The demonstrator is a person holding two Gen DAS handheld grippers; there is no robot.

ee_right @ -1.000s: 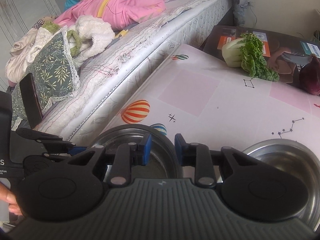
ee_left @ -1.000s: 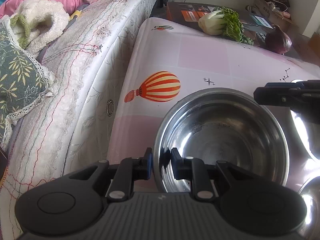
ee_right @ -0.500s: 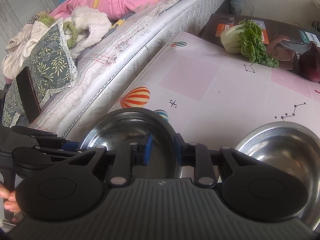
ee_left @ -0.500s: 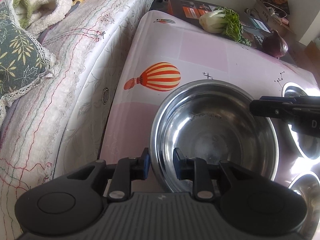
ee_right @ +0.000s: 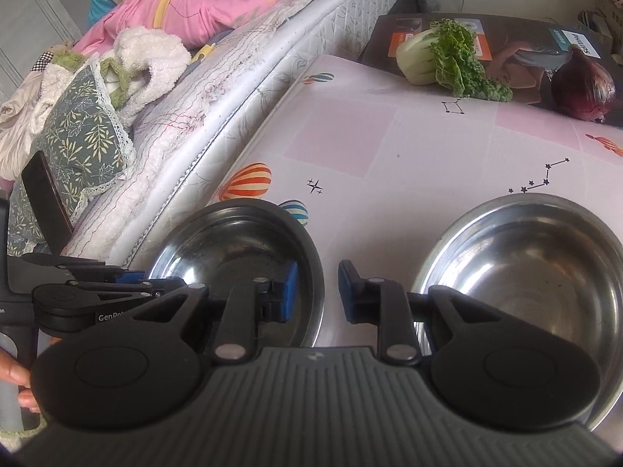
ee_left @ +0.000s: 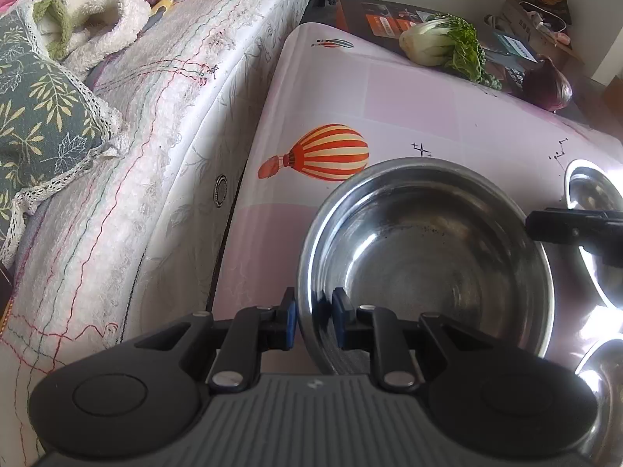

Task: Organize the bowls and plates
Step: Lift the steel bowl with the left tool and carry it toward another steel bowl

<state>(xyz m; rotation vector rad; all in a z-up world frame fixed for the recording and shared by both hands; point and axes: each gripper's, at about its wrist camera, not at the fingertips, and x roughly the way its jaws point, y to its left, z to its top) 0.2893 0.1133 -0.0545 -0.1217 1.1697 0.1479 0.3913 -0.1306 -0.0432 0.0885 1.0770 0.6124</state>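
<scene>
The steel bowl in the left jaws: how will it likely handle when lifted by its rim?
The steel bowl looks thin-walled, so probably rigid and light. Its polished rim may slip between the left gripper pads. Gripped at one edge, it will likely tilt.

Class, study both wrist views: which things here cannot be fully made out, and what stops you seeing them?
1. Third bowl, left wrist view: cut off by the frame's lower right edge and washed out by glare.
2. Right bowl, right wrist view: near side hidden behind the right gripper.
3. Box print, right wrist view: too small and tilted to read.
</scene>
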